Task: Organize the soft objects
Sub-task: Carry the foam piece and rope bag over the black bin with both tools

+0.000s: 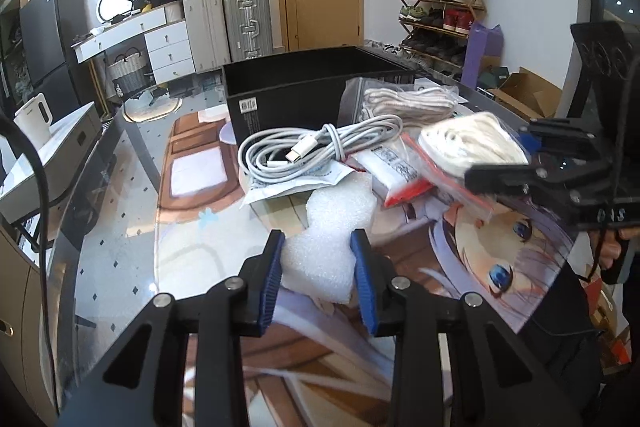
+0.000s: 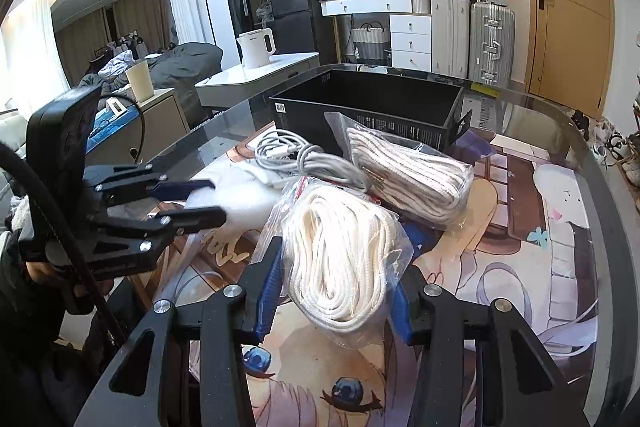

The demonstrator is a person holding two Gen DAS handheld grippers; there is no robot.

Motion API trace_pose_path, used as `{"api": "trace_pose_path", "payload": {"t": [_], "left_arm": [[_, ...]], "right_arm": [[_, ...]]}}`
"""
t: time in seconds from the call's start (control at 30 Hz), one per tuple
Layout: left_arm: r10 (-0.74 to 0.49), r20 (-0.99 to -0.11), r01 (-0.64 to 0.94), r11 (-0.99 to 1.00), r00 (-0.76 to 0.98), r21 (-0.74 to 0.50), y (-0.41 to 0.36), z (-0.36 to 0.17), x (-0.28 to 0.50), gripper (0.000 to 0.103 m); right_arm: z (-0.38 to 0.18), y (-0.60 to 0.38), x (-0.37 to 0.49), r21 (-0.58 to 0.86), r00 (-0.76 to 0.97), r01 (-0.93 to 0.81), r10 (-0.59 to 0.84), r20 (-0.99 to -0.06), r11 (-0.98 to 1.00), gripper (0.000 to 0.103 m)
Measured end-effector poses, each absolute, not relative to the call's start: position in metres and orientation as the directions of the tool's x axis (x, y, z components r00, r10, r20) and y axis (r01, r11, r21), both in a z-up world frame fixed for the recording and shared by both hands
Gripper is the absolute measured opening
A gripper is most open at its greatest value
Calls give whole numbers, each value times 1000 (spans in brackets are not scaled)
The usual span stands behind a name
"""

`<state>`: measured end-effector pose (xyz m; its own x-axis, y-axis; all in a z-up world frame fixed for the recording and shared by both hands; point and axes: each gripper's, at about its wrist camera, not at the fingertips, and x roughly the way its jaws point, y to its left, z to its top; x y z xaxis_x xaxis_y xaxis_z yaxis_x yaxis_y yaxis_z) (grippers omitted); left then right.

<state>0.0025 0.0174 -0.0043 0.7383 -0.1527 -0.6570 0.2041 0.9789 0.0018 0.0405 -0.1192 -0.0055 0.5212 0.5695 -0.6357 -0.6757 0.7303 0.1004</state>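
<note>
My left gripper is shut on a white foam piece, its blue pads pressing both sides just above the printed table mat. The right wrist view shows that gripper at the left with the foam in it. My right gripper is shut on a clear bag of white rope, lifted off the mat. From the left wrist view the right gripper holds that bag at the right.
An open black box stands at the far side of the glass table. In front of it lie a bag of striped cord, a coiled white cable and flat packets. A person's hand grips the right handle.
</note>
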Motion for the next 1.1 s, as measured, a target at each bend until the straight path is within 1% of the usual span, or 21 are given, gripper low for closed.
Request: {"api": "trace_pose_path", "payload": {"t": [0.3, 0.53, 0.63, 1.1], "left_arm": [[-182, -592, 198, 979, 785, -38, 27, 17, -20, 31], [-198, -534, 188, 979, 822, -74, 40, 34, -23, 31], [-197, -522, 181, 980, 830, -83, 41, 35, -21, 31], [-167, -479, 132, 986, 862, -105, 47, 51, 11, 32]], "right_arm": [[4, -121, 37, 99, 546, -670, 578, -607, 736, 46], [20, -126, 34, 90, 588, -648, 572, -573, 756, 46], [26, -128, 35, 92, 600, -641, 572, -559, 762, 46], [47, -129, 60, 95, 646, -571, 517, -562, 816, 46]]}}
